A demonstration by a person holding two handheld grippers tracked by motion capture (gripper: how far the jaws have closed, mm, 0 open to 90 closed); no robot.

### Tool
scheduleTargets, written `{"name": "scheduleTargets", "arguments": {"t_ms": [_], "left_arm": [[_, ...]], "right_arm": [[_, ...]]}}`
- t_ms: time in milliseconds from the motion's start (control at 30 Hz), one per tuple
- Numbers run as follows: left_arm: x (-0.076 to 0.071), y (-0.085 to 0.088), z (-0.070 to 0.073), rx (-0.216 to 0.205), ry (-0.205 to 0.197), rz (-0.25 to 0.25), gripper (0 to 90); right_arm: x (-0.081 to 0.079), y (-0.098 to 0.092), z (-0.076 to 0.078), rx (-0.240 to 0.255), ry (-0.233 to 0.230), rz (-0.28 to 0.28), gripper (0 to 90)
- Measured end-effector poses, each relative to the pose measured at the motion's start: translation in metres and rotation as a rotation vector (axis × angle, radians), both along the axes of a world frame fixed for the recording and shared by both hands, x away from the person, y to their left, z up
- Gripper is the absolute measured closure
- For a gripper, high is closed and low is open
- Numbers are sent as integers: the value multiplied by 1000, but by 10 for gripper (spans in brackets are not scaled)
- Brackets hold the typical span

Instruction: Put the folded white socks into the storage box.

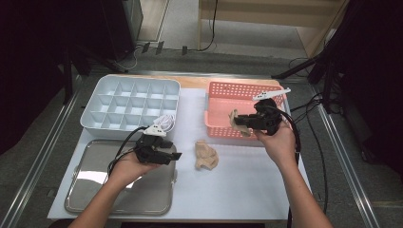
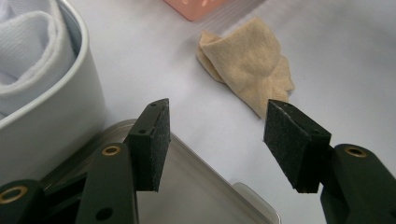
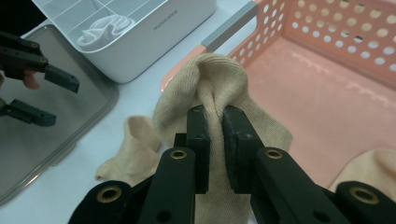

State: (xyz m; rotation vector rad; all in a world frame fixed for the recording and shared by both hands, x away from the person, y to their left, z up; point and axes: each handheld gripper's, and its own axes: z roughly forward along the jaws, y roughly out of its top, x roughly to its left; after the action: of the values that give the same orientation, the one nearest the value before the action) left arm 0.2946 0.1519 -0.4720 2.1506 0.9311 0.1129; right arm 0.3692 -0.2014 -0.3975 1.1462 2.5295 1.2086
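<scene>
My right gripper [image 3: 215,116] is shut on a beige sock [image 3: 219,74], which hangs over the near left corner of the pink basket [image 3: 336,93]; from above the right gripper [image 1: 240,121] and its sock [image 1: 234,118] sit at the front edge of the pink basket [image 1: 223,89]. A second beige sock [image 1: 206,156] lies crumpled on the white mat; it is ahead of my left gripper [image 2: 215,130], whose jaws stand open with nothing between them. From above, the left gripper [image 1: 176,151] hovers over the right edge of the steel tray [image 1: 95,190].
A white divided organiser [image 1: 130,105] stands at the back left with a white sock [image 1: 166,121] in its near right compartment. Another beige sock [image 3: 373,168] lies inside the basket. Cables trail from both grippers.
</scene>
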Motion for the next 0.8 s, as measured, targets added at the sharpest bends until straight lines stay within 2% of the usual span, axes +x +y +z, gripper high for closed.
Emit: {"name": "scheduleTargets", "arguments": {"t_ms": [200, 400, 733, 800], "left_arm": [[1, 0, 0, 4, -2, -2, 423], [1, 0, 1, 1, -2, -1, 423], [1, -1, 0, 0, 1, -8, 422], [1, -1, 0, 0, 0, -9, 422]], "right_arm": [[-13, -3, -8, 8, 10, 0, 829], [-25, -6, -14, -12, 8, -1, 828], [-38, -15, -25, 20, 15, -10, 826], [-40, -17, -27, 14, 17, -11, 823]]}}
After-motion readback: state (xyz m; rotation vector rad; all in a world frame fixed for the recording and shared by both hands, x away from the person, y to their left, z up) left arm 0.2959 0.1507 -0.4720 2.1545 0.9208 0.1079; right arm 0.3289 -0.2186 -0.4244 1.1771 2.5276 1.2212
